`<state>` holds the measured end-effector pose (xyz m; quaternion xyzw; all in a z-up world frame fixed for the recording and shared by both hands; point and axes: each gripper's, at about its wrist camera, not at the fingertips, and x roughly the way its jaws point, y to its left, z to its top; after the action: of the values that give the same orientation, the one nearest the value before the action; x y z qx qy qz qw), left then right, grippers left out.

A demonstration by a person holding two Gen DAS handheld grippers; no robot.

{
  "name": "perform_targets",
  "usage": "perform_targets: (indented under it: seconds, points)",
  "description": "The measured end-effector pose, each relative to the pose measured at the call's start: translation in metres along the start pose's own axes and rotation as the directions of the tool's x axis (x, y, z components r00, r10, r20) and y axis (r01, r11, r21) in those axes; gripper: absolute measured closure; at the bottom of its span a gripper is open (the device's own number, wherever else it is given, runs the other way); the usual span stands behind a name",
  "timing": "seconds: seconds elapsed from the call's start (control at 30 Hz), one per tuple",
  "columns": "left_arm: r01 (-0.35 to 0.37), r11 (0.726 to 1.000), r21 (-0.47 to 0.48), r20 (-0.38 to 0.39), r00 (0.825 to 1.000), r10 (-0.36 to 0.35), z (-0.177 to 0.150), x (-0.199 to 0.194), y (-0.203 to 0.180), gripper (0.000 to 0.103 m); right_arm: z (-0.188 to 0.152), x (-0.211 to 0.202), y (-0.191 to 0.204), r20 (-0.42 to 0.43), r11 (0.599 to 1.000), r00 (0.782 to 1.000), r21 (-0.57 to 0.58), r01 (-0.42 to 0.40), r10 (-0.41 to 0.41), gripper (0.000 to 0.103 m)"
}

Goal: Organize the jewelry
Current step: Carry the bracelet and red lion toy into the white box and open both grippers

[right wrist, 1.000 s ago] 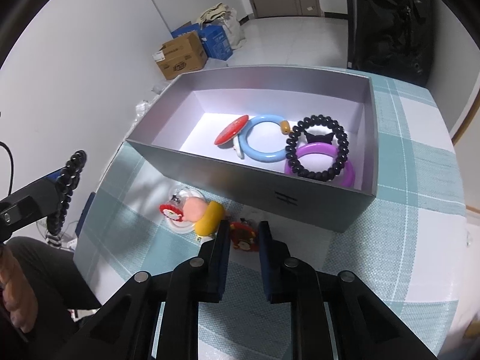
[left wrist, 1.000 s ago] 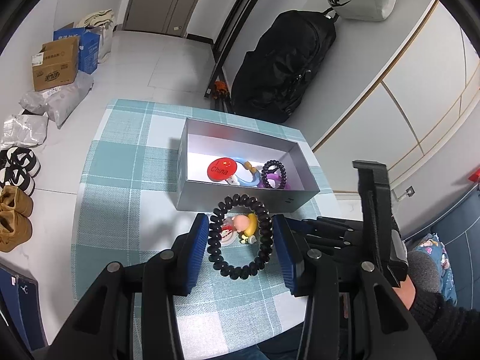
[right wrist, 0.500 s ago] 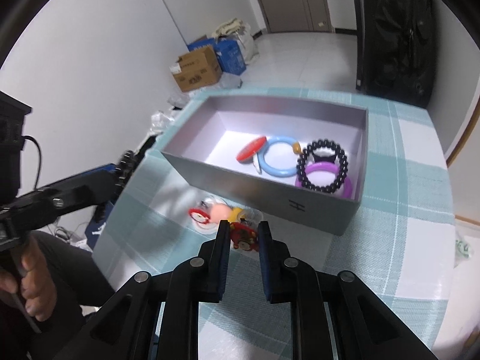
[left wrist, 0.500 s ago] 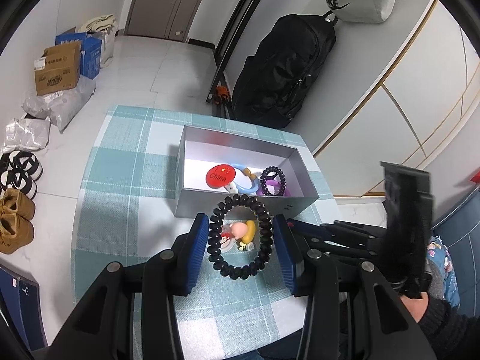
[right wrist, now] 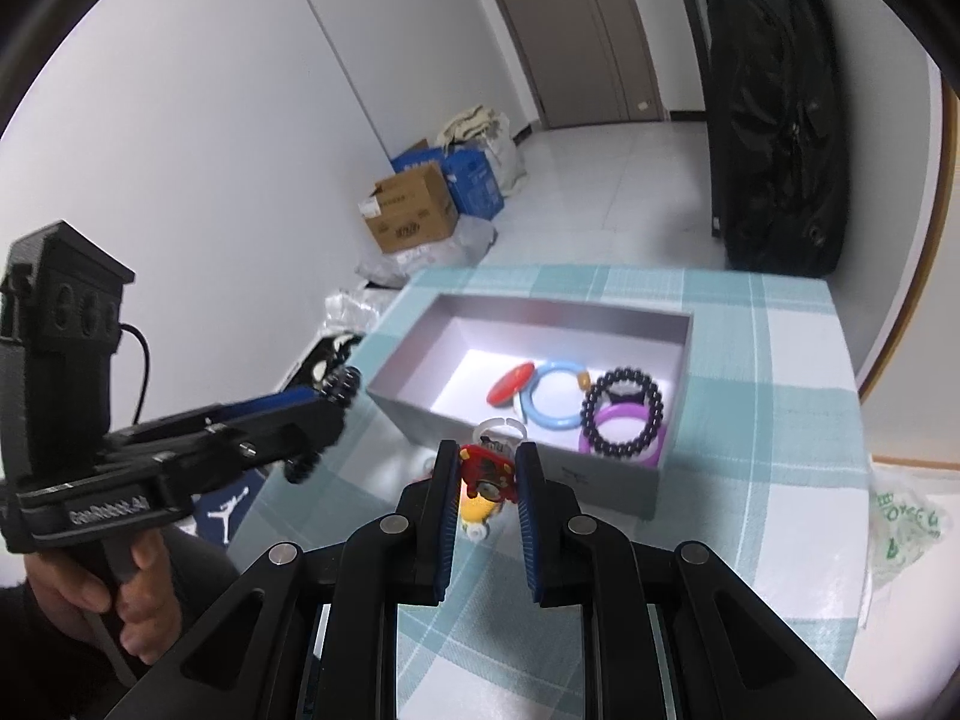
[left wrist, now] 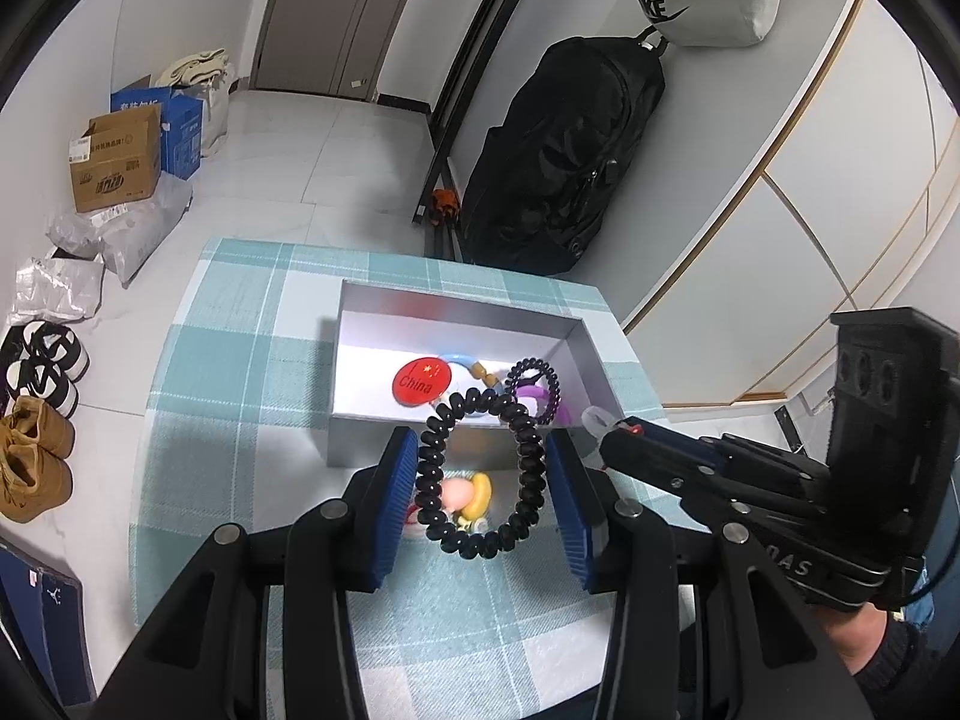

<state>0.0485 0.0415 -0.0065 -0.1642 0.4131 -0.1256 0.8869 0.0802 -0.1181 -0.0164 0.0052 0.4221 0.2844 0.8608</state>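
Observation:
My left gripper is shut on a black spiral hair tie and holds it above the table, in front of the grey box. My right gripper is shut on a red cartoon ring with a clear band and holds it raised near the box's front wall. In the box lie a red China badge, a light blue bangle, a black bead bracelet and a purple bangle. A pink and yellow charm lies on the cloth below.
The table has a teal and white checked cloth. A black bag leans on the wall behind. Cardboard boxes, parcels and shoes are on the floor to the left. A plastic bag lies at the right edge.
Both grippers have risen away from the table. The right gripper has lifted the red ring off the cloth. The left one still carries the hair tie.

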Motion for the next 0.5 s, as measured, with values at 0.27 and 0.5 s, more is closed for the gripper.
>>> perform_targets:
  seconds: [0.27, 0.5]
  points:
    - [0.025, 1.000, 0.007, 0.016, 1.000, -0.025, 0.013, 0.007, -0.006, 0.065, 0.015, -0.012, -0.006, 0.075, 1.000, 0.997, 0.021, -0.003, 0.001, 0.086]
    - [0.024, 0.999, 0.028, 0.011, 1.000, -0.025, 0.024, 0.023, -0.011, 0.065, 0.018, -0.008, -0.021, 0.122, 0.999, 0.992, 0.039, 0.003, -0.008, 0.086]
